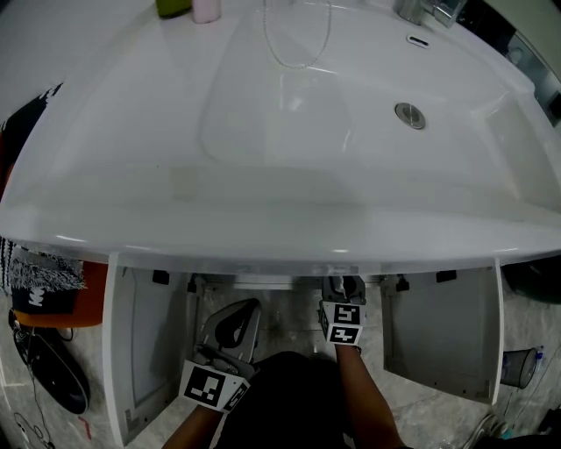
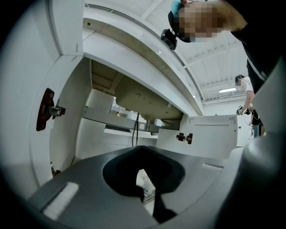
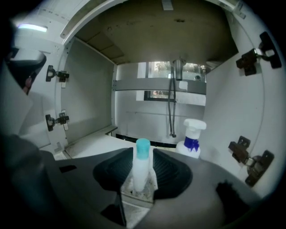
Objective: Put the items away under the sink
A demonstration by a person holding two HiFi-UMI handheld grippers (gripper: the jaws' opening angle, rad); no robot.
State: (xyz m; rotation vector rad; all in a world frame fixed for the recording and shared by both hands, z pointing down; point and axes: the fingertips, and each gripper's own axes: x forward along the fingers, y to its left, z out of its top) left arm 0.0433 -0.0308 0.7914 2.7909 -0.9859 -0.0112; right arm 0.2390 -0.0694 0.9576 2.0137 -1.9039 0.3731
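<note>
The right gripper (image 3: 142,157) has its fingers clamped on the upright teal-capped bottle (image 3: 141,167), inside the cupboard under the sink (image 1: 263,219). I'd lower it straight until it sits flat on the cupboard floor (image 3: 89,144), clear of the spray bottle (image 3: 192,136) (back right), then release gently. The left gripper (image 2: 144,178) has its fingers closed on nothing

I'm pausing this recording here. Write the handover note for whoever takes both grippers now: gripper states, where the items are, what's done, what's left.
Left gripper: jaws together, empty, aimed into the open cabinet.
Right gripper: shut on an upright white bottle with a teal cap, inside the cabinet under the white sink.
Done: a white spray bottle with a blue collar stands at the cabinet's back right.
Left: set the teal-capped bottle down and release it. A green item and a pink item stand on the sink's back edge, probably next.
</note>
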